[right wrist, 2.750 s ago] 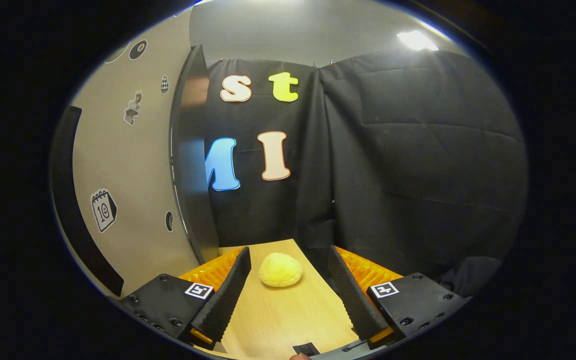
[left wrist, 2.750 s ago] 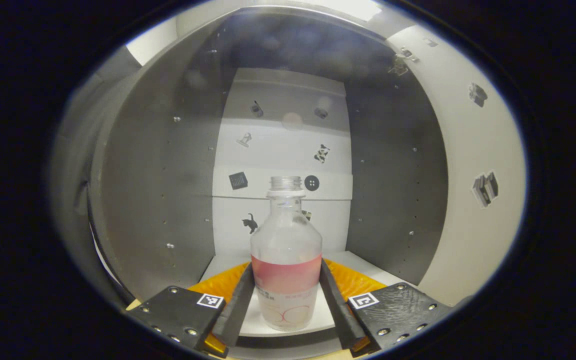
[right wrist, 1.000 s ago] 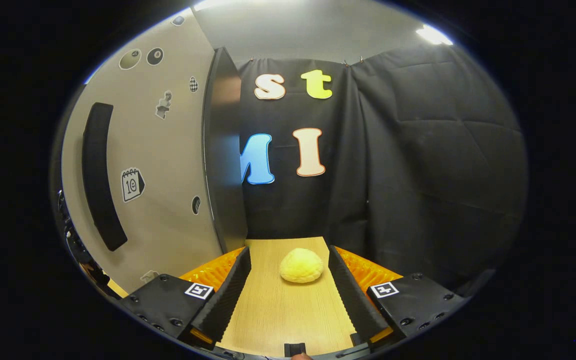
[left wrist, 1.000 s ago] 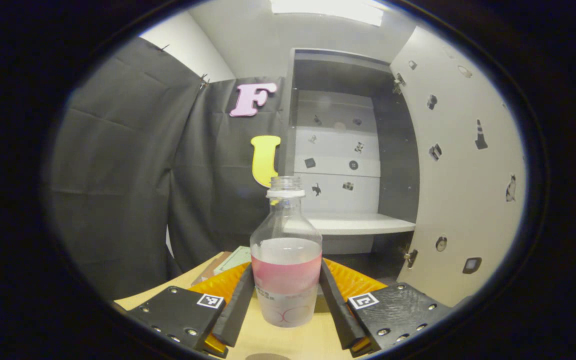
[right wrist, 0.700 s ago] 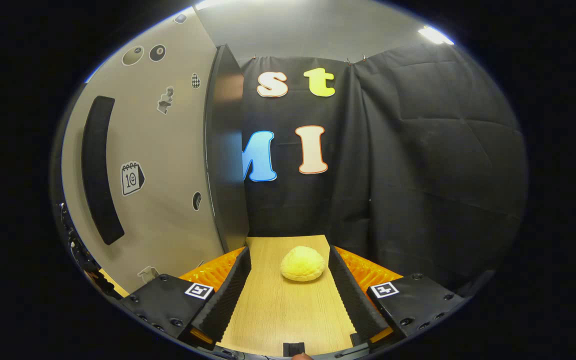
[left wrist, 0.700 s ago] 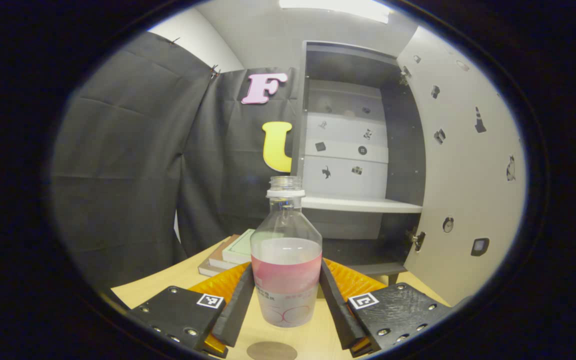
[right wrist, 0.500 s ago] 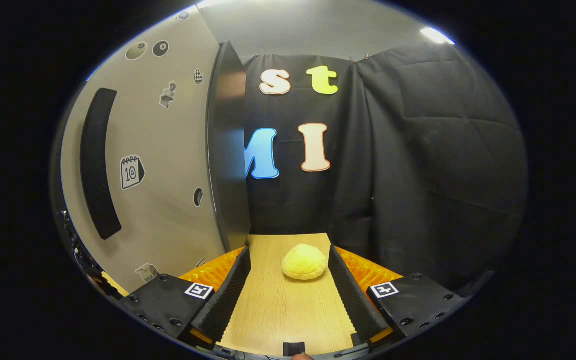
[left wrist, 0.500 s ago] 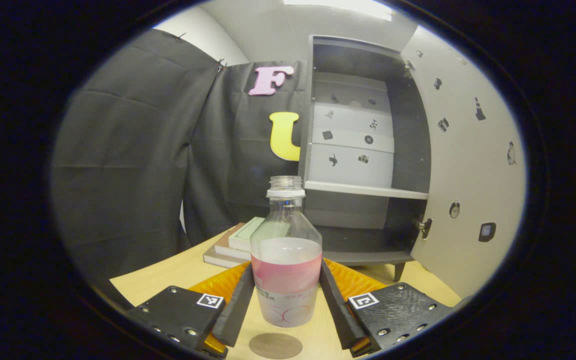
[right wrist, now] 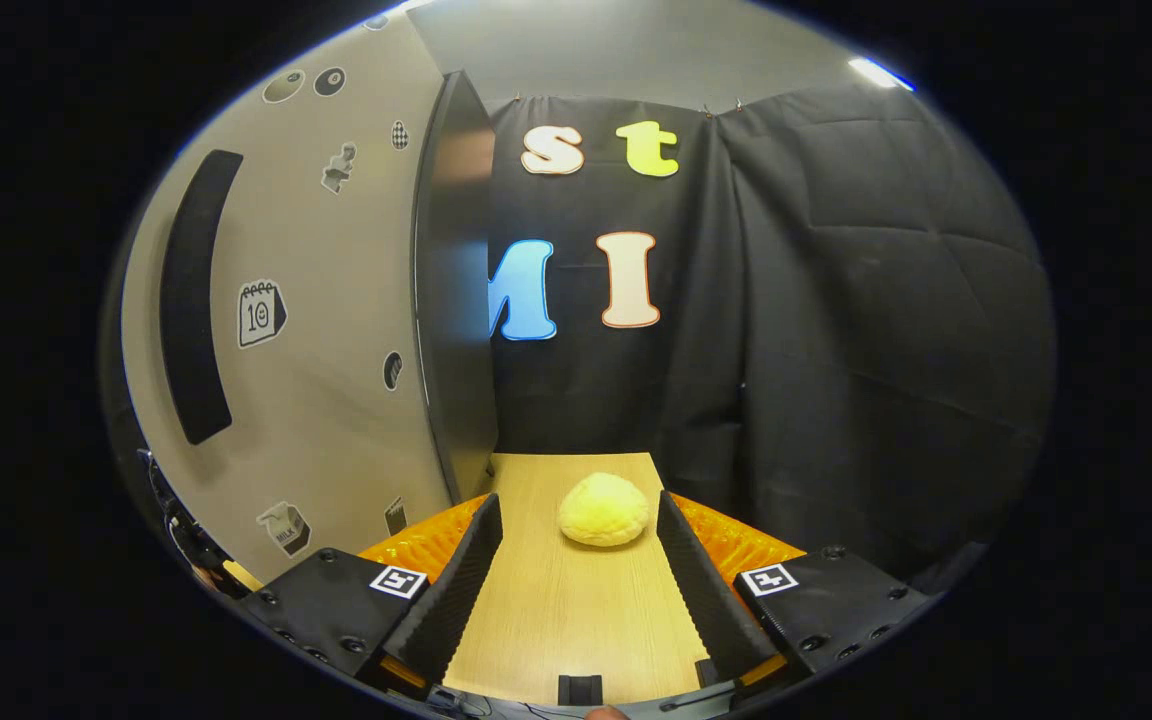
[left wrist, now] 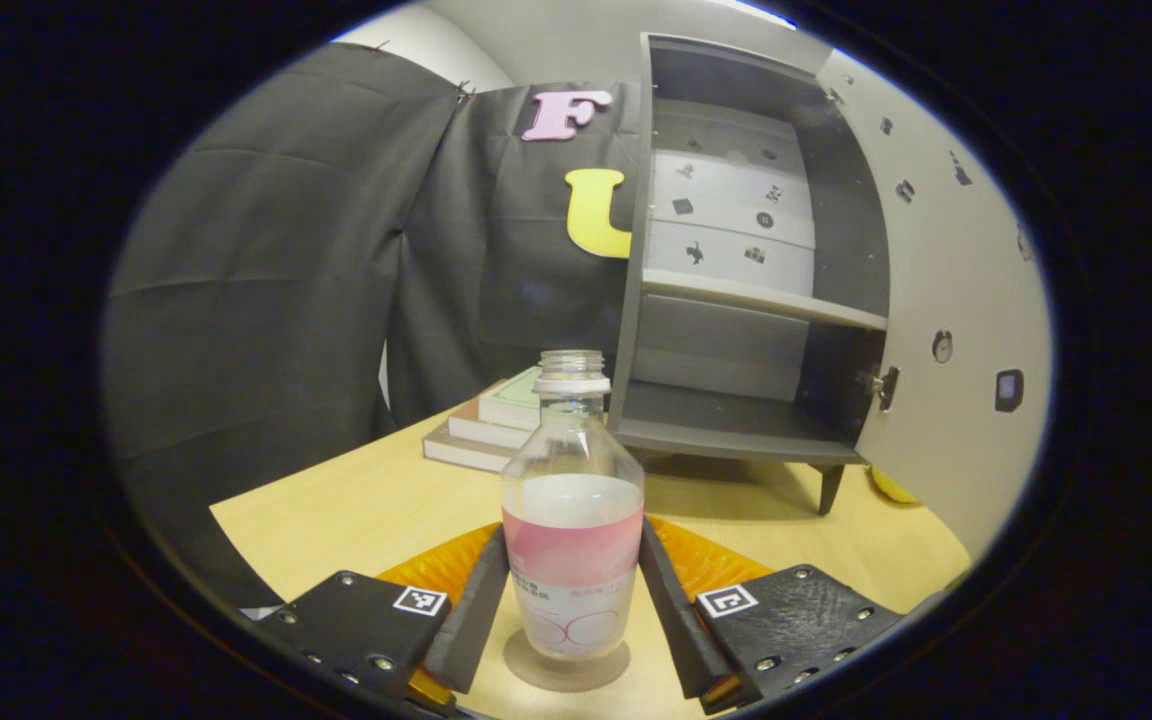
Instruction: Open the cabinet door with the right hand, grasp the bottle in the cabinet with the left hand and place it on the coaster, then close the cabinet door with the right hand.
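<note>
Pale wood table point(left wrist: 366, 510) spans my lower frames. At upper right in my left gripper view stands the cabinet point(left wrist: 736, 320), door point(left wrist: 946, 300) swung wide. My left gripper point(left wrist: 573, 600) clamps the bottle point(left wrist: 573, 540), upright, mouth up, over the coaster point(left wrist: 566, 668), bottom centre; contact unclear. My right gripper point(right wrist: 576, 590) gapes empty.

**Bottle over the coaster**

My left gripper point(left wrist: 572, 610) has both fingers pressed on the capless bottle point(left wrist: 572, 520), upright at 6 o'clock. I can't tell if its base touches the coaster point(left wrist: 566, 668) beneath. The cabinet point(left wrist: 736, 300) stands at 1 o'clock, its door point(left wrist: 956, 330) swung open at 3. Books point(left wrist: 491, 425) lie stacked on the table point(left wrist: 356, 510) at 11.
</note>
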The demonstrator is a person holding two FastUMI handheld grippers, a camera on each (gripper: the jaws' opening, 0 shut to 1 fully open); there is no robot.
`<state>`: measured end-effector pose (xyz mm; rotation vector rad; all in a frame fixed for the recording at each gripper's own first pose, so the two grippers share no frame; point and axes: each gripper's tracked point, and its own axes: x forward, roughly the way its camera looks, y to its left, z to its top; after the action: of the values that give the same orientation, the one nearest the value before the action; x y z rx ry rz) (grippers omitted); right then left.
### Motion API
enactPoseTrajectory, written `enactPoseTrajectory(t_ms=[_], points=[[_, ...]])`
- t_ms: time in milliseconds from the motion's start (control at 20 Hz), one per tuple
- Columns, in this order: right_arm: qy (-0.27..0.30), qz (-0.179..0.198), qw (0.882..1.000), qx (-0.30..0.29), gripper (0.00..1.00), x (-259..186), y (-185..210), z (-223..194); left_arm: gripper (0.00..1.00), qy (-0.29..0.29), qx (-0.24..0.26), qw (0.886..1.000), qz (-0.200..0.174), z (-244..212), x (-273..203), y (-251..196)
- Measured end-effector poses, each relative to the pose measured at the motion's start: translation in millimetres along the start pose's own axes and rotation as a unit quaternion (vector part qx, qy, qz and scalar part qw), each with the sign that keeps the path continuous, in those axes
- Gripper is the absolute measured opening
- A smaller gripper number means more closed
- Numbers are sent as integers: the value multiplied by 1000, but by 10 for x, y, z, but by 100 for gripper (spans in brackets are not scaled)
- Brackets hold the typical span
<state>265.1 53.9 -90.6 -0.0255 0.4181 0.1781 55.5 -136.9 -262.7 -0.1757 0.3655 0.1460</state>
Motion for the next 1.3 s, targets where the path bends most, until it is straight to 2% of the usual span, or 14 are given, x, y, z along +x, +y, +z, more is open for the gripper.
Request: enactPoseTrajectory(t_ms=[350, 400, 550, 700, 750, 850, 900, 950, 1000, 1050, 1250, 1300], points=[[3, 6, 1000, -14, 98, -26, 85, 24, 73, 14, 2, 1000, 15, -409, 65, 34], [3, 7, 1000, -16, 98, -20, 96, 28, 76, 14, 1, 1000, 15, -455, 45, 26], [1, 13, 1000, -20, 98, -22, 156, 50, 74, 5, 8, 1000, 22, -475, -20, 21], [3, 18, 1000, -25, 98, -5, 215, 14, 76, 12, 12, 1000, 25, -515, -77, -1], [3, 22, 999, -26, 99, 2, 243, 11, 73, 12, 12, 1000, 26, -514, -95, 2], [4, 24, 999, -28, 99, 12, 266, -3, 76, 14, 10, 999, 28, -525, -135, 5], [4, 24, 999, -29, 99, 13, 269, -10, 73, 14, 13, 999, 33, -521, -146, 20], [3, 25, 999, -29, 99, 14, 276, -9, 75, 15, 15, 999, 31, -506, -159, 6], [3, 26, 999, -27, 99, 12, 273, -16, 86, 13, 17, 999, 32, -495, -171, 1], [3, 27, 999, -25, 99, 5, 278, -9, 89, 13, 21, 999, 32, -481, -168, -8], [-2, 30, 999, -24, 99, -10, 267, 22, 89, 6, 41, 999, 32, -374, -245, -73], [-3, 32, 999, -22, 99, -9, 265, 19, 87, 4, 49, 998, 35, -333, -289, -74]])
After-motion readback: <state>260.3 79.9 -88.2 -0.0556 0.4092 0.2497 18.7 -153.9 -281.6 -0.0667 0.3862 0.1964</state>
